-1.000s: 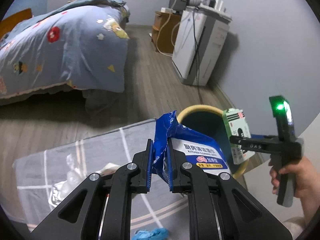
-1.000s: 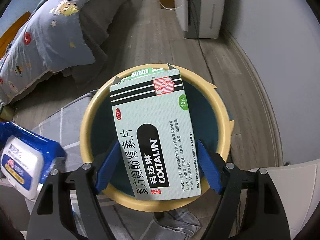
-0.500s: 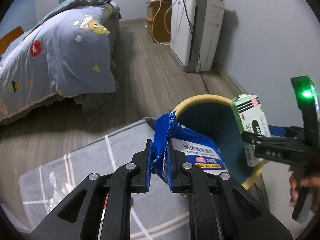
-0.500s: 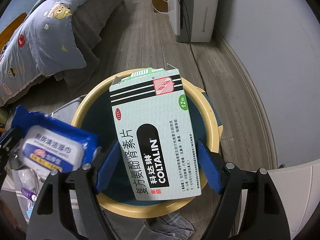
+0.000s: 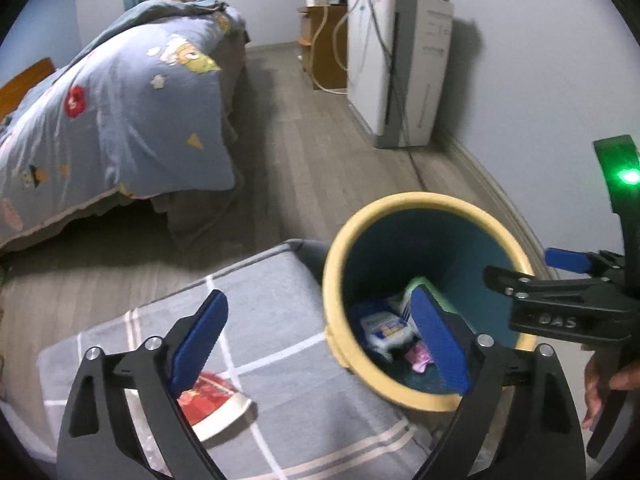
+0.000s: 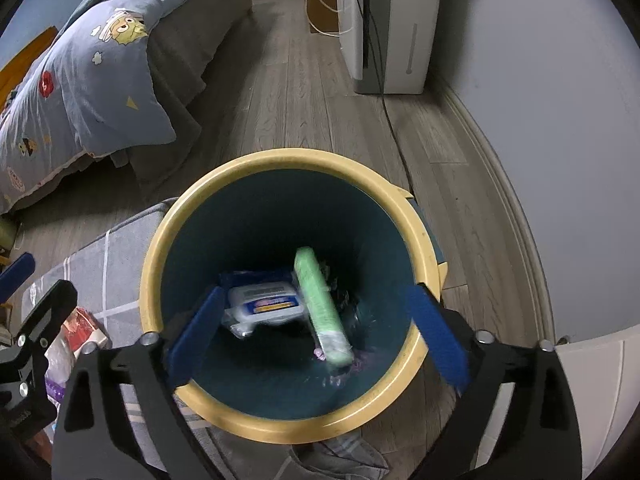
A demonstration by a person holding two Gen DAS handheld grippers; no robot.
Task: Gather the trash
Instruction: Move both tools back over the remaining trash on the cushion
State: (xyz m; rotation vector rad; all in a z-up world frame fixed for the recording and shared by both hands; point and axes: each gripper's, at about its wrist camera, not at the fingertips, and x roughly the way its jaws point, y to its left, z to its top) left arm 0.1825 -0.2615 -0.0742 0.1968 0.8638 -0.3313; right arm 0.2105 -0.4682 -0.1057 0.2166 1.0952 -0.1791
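A round bin with a yellow rim (image 6: 280,160) and dark teal inside stands on the floor; it also shows in the left wrist view (image 5: 416,200). Inside lie the blue wipes pack (image 6: 264,300) and the green medicine box (image 6: 322,308); both show in the left wrist view, pack (image 5: 386,328) and box (image 5: 420,284). My right gripper (image 6: 316,328) is open and empty above the bin. My left gripper (image 5: 320,340) is open and empty over the bin's left rim. A red wrapper (image 5: 208,396) lies on the grey checked mat (image 5: 272,300).
A bed with a blue cartoon quilt (image 5: 112,112) stands at the left. A white appliance (image 5: 400,72) with cables stands against the far wall, a wooden cabinet (image 5: 324,44) behind it. More wrappers (image 6: 80,332) lie on the mat left of the bin.
Both grippers have opened. The wipes pack left the left gripper and the medicine box left the right gripper; both now lie inside the bin.
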